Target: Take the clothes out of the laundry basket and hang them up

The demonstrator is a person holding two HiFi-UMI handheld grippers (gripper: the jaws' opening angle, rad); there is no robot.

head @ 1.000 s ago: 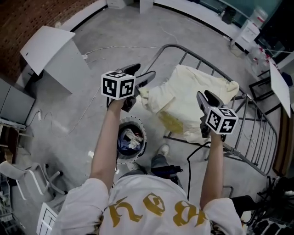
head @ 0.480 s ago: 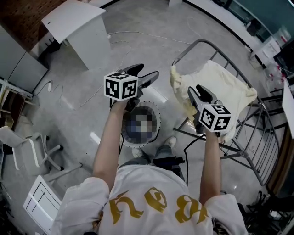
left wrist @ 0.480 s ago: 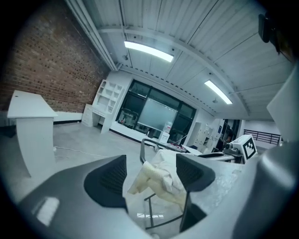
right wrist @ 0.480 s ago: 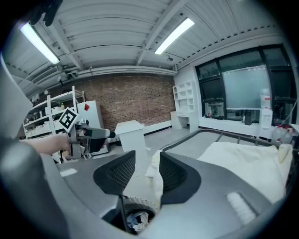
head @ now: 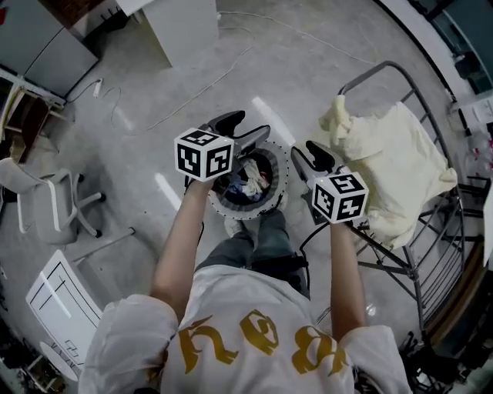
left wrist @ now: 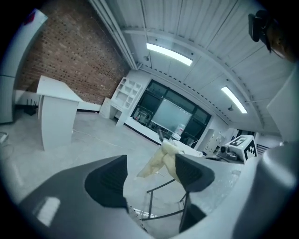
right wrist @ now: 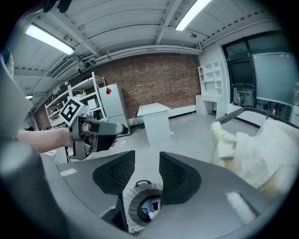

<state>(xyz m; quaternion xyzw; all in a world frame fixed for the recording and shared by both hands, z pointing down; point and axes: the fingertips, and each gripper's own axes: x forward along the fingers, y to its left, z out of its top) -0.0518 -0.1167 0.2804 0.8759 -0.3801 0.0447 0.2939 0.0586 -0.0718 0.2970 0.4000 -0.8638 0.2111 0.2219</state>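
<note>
I hold my left tongs (head: 246, 129) out in front of me with the two jaws standing well apart and nothing between them. In the left gripper view (left wrist: 149, 175) only bare floor (left wrist: 84, 140) and far things show through the gap. My right tongs (head: 308, 154) are parted too, though by a narrower gap, and they are empty as well. In the right gripper view (right wrist: 147, 172) I look down between the jaws at the laundry basket (right wrist: 133, 205).

The laundry basket (head: 219, 206) is round and stands on the floor just below and between both tongs, close in front of my feet. The clothes (head: 250, 183) in it are a crumpled heap of blue, white and darker pieces (I cannot tell one garment from another). Neither pair of tongs touches the basket or what is in it.

To the right of my right tongs stands a metal drying rack (head: 385, 69) with a cream garment (head: 393, 173) draped over its top rails, apart from both tongs. From my left tongs that cream garment (left wrist: 161, 161) shows ahead, beyond the gap, over the rack's legs (left wrist: 159, 186). From my right tongs it fills the right side (right wrist: 261, 158).

Well beyond my left tongs stands a white stand (head: 185, 23), with a cable (head: 192, 96) trailing across the floor near it. Far out to the left of my left tongs is an office chair (head: 46, 204).
</note>
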